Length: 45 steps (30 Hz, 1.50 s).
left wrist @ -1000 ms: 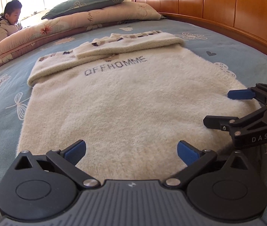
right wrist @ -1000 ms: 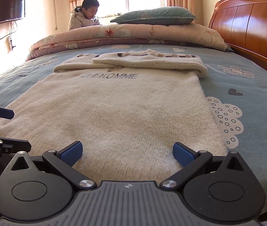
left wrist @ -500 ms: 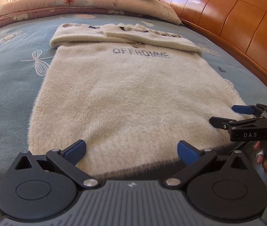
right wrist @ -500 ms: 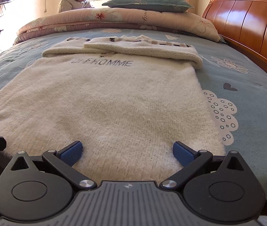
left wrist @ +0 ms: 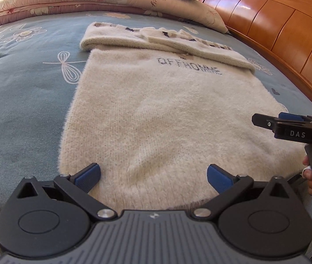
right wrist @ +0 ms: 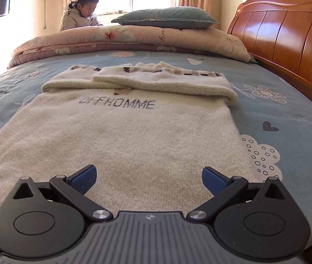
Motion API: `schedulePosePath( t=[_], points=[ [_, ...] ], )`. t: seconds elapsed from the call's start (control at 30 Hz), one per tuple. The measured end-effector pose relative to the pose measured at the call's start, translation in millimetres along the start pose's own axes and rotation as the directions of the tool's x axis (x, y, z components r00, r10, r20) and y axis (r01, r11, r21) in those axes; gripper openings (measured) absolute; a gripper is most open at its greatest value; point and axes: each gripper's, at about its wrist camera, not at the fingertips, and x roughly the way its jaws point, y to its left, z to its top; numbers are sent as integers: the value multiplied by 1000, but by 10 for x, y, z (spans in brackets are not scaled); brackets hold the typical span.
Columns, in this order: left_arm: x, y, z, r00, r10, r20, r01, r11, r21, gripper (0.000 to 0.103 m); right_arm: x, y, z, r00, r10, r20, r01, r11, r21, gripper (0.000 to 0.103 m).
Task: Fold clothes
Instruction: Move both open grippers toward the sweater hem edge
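The sweater (right wrist: pixel 120 136) ahead of both grippers is fuzzy, matt cream knit with visible ribs. Under it the bedsheet (right wrist: pixel 292 110) is smooth matt blue cloth. To the right, the headboard (right wrist: pixel 288 44) is glossy varnished wood. The right gripper (right wrist: pixel 149 179) looks like matt black plastic, with ridged blue pads (right wrist: pixel 83 179) and shiny metal pins.
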Motion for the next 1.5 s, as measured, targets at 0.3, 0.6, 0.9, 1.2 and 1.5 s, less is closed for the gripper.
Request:
schedulePosePath(
  t=[0.3,0.6,0.9,1.2,1.5],
  points=[
    [33,-43,30,999,39,-18,-39,999,-15,102,-23,-503,-255,998,-66,-13,67,992,107,103],
    [78,-125,56,995,94,-42,-94,995,-11,102,174,-478,97,997,-39,72,30,993,114,103],
    [100,-274,22,985,165,-47,-161,984,69,102,367,-701,71,1000,14,20,-17,989,146,103],
    [50,-815,206,993,117,9,-115,954,277,102,347,-662,60,1000,11,-18,-9,997,73,103],
    [224,-1077,59,995,98,9,-94,918,384,102,256,-653,44,997,11,-72,-6,998,67,103]
  ],
)
